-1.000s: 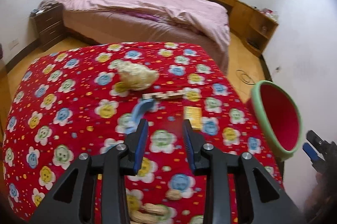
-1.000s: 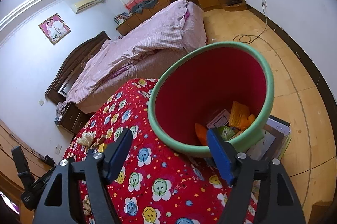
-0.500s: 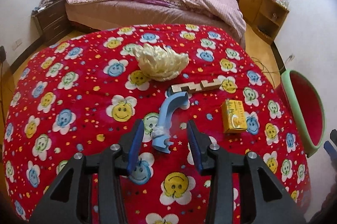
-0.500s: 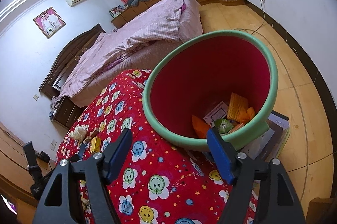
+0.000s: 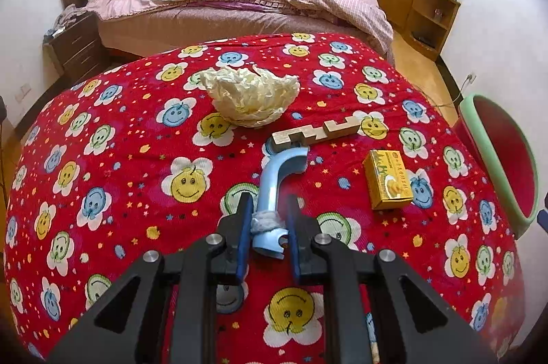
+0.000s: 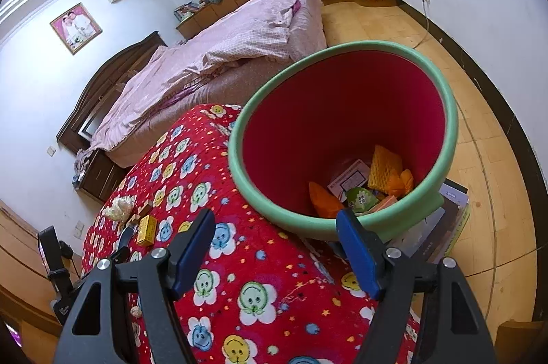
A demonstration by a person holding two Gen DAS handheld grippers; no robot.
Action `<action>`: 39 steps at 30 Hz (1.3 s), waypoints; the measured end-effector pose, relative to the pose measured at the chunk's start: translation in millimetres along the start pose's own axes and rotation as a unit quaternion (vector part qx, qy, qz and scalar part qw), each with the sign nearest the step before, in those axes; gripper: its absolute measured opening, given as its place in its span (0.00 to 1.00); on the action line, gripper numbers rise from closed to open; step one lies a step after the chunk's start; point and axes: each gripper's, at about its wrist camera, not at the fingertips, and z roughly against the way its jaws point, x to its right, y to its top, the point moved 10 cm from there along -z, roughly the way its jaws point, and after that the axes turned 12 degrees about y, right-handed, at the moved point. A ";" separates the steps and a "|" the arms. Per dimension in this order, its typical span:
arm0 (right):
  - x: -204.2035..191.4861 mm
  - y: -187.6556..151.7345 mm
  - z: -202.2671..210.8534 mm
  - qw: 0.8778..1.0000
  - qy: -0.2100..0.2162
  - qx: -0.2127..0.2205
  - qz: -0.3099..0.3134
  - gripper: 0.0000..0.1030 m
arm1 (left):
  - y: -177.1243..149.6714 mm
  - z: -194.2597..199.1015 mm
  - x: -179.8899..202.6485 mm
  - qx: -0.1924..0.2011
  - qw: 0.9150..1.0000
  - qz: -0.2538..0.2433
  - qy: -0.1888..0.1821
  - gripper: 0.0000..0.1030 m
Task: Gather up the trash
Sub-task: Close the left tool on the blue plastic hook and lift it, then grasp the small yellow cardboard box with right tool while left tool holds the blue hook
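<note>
- While my right tool [image 6: 274, 247] waits wide and empty beside the bin [image 6: 445, 110], that bin stays reachable.
- On the worktop [image 5: 102, 179], my left tool [image 5: 266, 220] is closing around the blue plastic piece [image 5: 274, 179]; I'd squeeze firmly, then lift straight.

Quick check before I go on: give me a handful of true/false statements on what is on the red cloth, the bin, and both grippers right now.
1. The left gripper has the blue plastic piece between its closing jaws. True.
2. The right gripper holds a yellow box. False: its jaws are open and empty; the yellow box lies on the red cloth.
3. The bin is empty. False: it holds orange and yellow scraps and a printed card.
4. The crumpled paper lies beyond the wooden puzzle piece, seen from the left wrist. True.
5. The wooden puzzle piece is already in the bin. False: it lies on the cloth.
</note>
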 end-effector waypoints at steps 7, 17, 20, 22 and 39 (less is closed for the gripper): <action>-28.5 -8.0 -6.4 0.999 0.010 -0.012 0.033 0.73 | 5.2 18.8 -30.2 0.013 0.999 0.046 -0.002 0.17; -83.0 -29.2 -38.2 0.995 0.029 -0.047 0.088 0.73 | 9.7 27.2 -95.7 0.040 0.991 0.124 0.031 0.17; -101.5 -36.3 -51.5 0.992 0.031 -0.059 0.106 0.73 | 9.4 22.4 -111.1 0.044 0.988 0.145 0.039 0.17; -112.3 -40.6 -62.8 0.990 0.031 -0.069 0.117 0.73 | 8.6 17.5 -119.5 0.042 0.985 0.160 0.037 0.17; -161.9 -68.7 -153.1 0.977 0.004 -0.120 0.176 0.73 | -7.7 -5.6 -134.8 0.021 0.980 0.197 0.037 0.17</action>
